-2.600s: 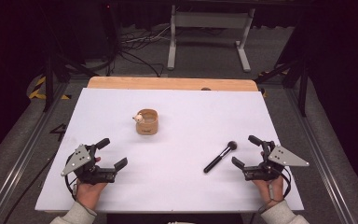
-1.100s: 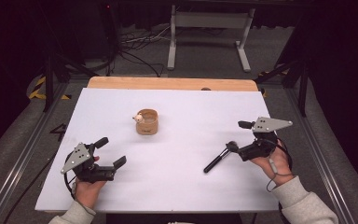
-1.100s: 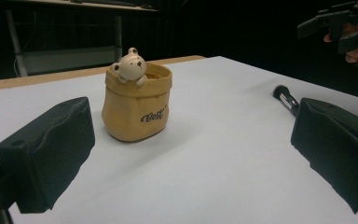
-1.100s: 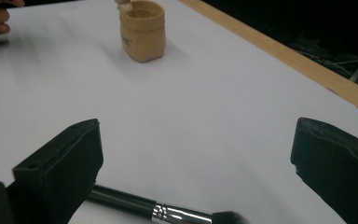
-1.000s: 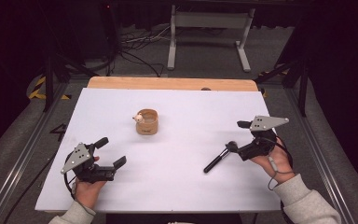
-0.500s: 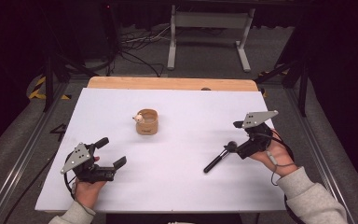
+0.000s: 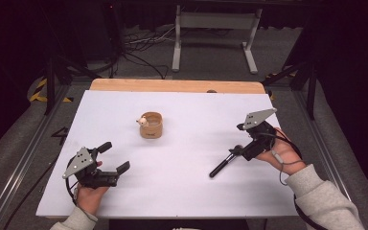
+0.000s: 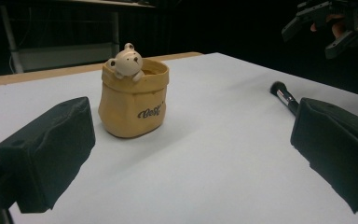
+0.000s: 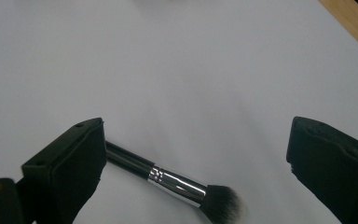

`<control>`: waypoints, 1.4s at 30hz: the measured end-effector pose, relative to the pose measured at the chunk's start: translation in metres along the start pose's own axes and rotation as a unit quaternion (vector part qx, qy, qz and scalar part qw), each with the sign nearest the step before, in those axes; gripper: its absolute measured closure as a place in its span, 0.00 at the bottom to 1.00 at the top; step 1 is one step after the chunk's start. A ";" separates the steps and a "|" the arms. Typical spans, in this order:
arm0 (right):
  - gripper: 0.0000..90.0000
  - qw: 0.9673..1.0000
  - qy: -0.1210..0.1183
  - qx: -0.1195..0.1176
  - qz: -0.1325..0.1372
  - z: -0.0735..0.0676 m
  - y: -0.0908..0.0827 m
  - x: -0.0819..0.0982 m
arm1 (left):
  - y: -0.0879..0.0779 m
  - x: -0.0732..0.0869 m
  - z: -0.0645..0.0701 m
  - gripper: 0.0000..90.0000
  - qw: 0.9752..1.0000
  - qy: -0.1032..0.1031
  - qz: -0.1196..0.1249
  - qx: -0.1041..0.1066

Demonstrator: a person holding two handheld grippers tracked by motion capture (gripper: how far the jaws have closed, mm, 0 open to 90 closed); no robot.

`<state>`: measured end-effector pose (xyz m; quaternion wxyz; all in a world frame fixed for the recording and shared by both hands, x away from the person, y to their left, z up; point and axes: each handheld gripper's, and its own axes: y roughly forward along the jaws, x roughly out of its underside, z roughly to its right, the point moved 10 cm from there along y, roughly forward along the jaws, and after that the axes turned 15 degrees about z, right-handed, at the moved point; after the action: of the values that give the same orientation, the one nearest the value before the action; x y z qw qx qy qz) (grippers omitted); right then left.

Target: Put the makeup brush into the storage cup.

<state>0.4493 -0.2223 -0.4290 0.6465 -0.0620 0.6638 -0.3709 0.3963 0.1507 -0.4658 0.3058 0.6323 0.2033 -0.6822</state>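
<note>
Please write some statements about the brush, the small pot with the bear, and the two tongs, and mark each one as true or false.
1. The brush lies flat on the white table. True.
2. The right tongs are shut on the brush. False: the jaws stand wide open, with the brush lying between them on the table.
3. The pot stands upright, with a small bear at its rim. True.
4. The left tongs hold the pot. False: they are open, near the table's front edge, apart from the pot.
5. The brush stands inside the pot. False: it lies on the table, well to the pot's right in the high view.
</note>
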 end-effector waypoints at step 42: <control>0.12 0.984 -0.046 -0.079 -0.156 -0.005 0.036 0.045 | 0.001 0.006 -0.004 0.00 1.000 -0.012 -0.021 -0.012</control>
<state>0.4521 -0.2192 -0.4868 0.6038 -0.2325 0.6428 -0.4100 0.4000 0.1521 -0.4722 0.3013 0.6161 0.2205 -0.6935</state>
